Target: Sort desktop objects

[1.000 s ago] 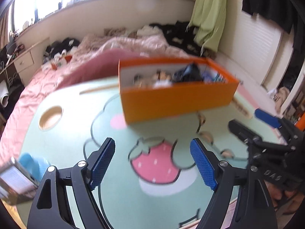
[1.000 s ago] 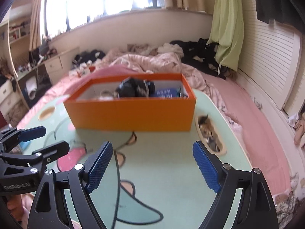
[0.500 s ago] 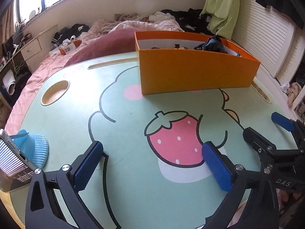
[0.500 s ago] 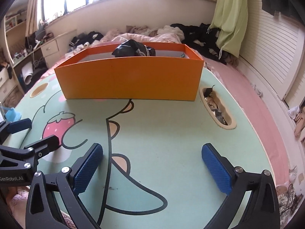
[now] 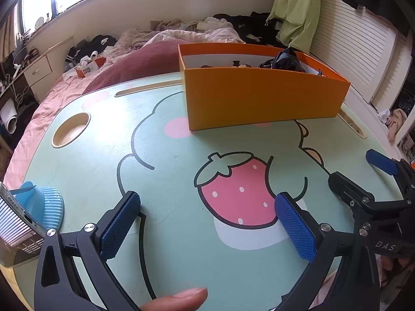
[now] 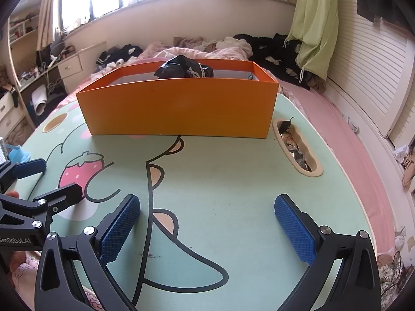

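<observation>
Both tools are spread wide and hold nothing. The left tool (image 5: 207, 223) hovers low over the desk (image 5: 166, 181) in front of the box (image 5: 262, 98); the right tool (image 6: 207, 223) hovers beside it, also in front of the box.

The sorting looks close to finished. The orange box stands at the far side of the desk and already holds several things: a crumpled black bag (image 6: 185, 69) rises above its rim, and a few small items (image 5: 234, 64) lie left of the bag, too small to name. In front of the box the desk carries no loose object. What may be left sits well to the front-left of the box at the desk's edge: a blue ribbed stand (image 5: 42, 207) with a phone (image 5: 15, 223) leaning in it, which may be a fixture and not a thing to sort. Right of the box, a slot (image 6: 298, 150) in the desk holds some scraps, perhaps still to be cleared.

The box's long axis runs left to right across the desk, its long wall facing the tools and its open top up. In the left view it is slightly turned, its left corner nearer.
</observation>
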`<state>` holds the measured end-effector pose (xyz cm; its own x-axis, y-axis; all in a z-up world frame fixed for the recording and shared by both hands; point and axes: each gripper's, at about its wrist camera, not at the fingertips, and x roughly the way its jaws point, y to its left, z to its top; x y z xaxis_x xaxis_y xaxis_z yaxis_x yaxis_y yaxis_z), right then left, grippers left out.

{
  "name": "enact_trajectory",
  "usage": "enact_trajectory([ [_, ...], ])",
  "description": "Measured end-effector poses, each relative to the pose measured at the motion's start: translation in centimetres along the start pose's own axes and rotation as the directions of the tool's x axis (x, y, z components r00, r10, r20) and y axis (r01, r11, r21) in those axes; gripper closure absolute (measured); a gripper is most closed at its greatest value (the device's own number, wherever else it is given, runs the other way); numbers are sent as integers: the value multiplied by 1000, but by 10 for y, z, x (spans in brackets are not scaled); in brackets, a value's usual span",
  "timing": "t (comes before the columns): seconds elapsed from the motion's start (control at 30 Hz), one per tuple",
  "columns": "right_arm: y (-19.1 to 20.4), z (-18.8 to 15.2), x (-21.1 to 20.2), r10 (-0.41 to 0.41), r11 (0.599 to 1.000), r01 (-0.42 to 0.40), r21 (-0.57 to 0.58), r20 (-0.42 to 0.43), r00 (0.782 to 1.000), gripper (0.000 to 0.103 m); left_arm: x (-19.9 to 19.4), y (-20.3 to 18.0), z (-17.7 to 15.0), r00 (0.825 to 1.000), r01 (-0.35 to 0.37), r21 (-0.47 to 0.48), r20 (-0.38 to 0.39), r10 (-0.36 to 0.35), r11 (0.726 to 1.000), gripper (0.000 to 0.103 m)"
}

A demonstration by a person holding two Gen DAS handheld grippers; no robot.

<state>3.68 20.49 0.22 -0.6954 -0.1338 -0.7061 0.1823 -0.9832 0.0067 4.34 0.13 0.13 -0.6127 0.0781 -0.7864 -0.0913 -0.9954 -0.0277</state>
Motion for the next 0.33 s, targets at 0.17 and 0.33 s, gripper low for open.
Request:
enact_trajectory([
  [0.17,0,0,0,0,1000,0,0,-1,1000,0,0,1,-1,1000,4,5,3,-4,1000,0],
  [0.33,0,0,0,0,1000,0,0,-1,1000,0,0,1,-1,1000,4,6,9,-4,1000,0],
])
